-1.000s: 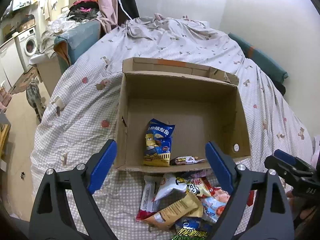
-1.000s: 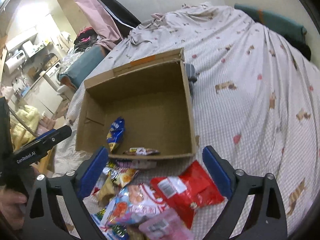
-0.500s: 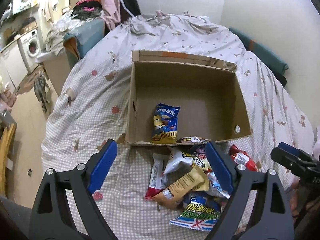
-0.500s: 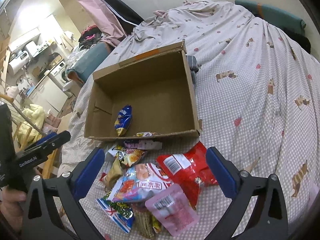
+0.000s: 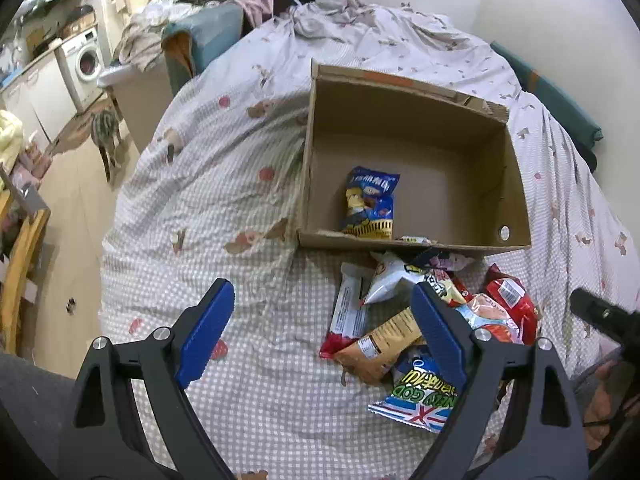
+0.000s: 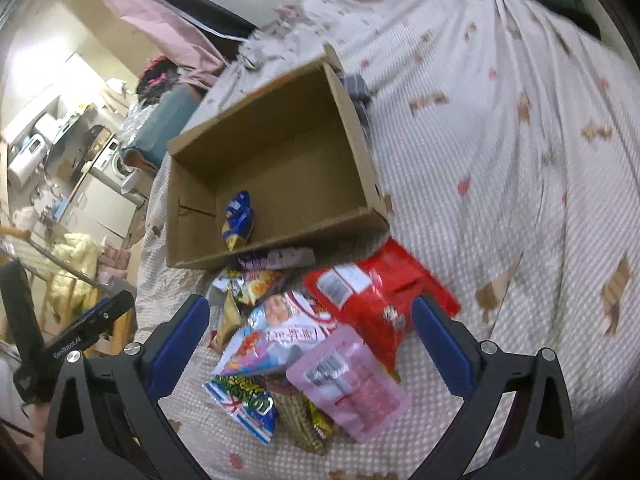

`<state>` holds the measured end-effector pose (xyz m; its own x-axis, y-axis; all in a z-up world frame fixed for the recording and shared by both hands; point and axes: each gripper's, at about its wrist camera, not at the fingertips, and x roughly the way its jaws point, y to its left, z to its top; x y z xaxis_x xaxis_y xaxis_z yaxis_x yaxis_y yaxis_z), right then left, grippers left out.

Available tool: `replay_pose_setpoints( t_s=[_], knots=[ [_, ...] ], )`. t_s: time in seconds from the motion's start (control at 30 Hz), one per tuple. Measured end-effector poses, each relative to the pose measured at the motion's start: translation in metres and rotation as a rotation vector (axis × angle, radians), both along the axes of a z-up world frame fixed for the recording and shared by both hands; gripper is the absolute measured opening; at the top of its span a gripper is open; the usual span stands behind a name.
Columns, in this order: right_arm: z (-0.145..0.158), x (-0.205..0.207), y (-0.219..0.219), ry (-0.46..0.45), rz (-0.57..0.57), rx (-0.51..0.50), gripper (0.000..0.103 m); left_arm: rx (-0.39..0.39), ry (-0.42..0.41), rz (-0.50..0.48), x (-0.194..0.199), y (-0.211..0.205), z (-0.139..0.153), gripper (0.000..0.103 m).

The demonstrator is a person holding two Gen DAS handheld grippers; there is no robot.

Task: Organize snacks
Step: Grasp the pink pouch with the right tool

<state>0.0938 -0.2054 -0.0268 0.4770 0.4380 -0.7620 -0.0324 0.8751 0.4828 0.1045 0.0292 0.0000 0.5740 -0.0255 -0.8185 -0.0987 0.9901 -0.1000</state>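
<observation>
On pile: packet — "NEW GOD".

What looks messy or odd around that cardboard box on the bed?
Most snacks lie in a loose, overlapping heap on the bedspread outside the cardboard box. Only a blue packet and one small wrapper are inside. The box's far flap looks torn.

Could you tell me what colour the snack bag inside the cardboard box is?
Blue snack bag with yellow print; clearest in left wrist view.
</observation>
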Motion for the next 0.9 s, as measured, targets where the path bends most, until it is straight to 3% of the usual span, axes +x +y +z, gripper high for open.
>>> replay_pose_setpoints(
  t_s=[0.17, 0.3, 0.33, 0.37, 0.53, 0.6, 0.67, 0.7, 0.77, 0.9],
  knots=[
    [-0.038, -0.002, 0.006, 0.208, 0.057, -0.124, 0.103, -0.008, 0.018, -0.007, 0.0, -0.001, -0.004, 0.088],
    [-0.05, -0.006, 0.025, 0.247, 0.184, -0.208, 0.099, -0.041, 0.052, -0.004, 0.002, 0.0, -0.01, 0.088],
    [-0.057, -0.006, 0.029, 0.277, 0.21, -0.218, 0.094, -0.051, 0.058, -0.003, 0.003, 0.0, -0.01, 0.088],
    [-0.063, -0.005, 0.032, 0.301, 0.224, -0.223, 0.087, -0.059, 0.063, -0.002, 0.003, -0.001, -0.011, 0.088],
    [-0.076, 0.004, 0.042, 0.315, 0.263, -0.232, 0.081, -0.064, 0.066, -0.005, 0.004, -0.003, -0.012, 0.088],
    [-0.078, 0.006, 0.043, 0.319, 0.268, -0.22, 0.074, -0.071, 0.07, -0.002, 0.004, -0.001, -0.012, 0.088],
    [-0.074, 0.004, 0.043, 0.309, 0.263, -0.208, 0.054, -0.077, 0.074, -0.001, 0.005, 0.0, -0.013, 0.088],
    [-0.071, 0.002, 0.043, 0.298, 0.262, -0.205, 0.049, -0.079, 0.076, -0.001, 0.005, 0.0, -0.013, 0.088],
    [-0.063, -0.002, 0.038, 0.281, 0.253, -0.203, 0.025, -0.081, 0.078, -0.002, 0.005, 0.0, -0.014, 0.088],
    [-0.046, -0.011, 0.027, 0.254, 0.223, -0.181, 0.012, -0.087, 0.081, -0.006, 0.005, -0.001, -0.013, 0.088]
  ],
)
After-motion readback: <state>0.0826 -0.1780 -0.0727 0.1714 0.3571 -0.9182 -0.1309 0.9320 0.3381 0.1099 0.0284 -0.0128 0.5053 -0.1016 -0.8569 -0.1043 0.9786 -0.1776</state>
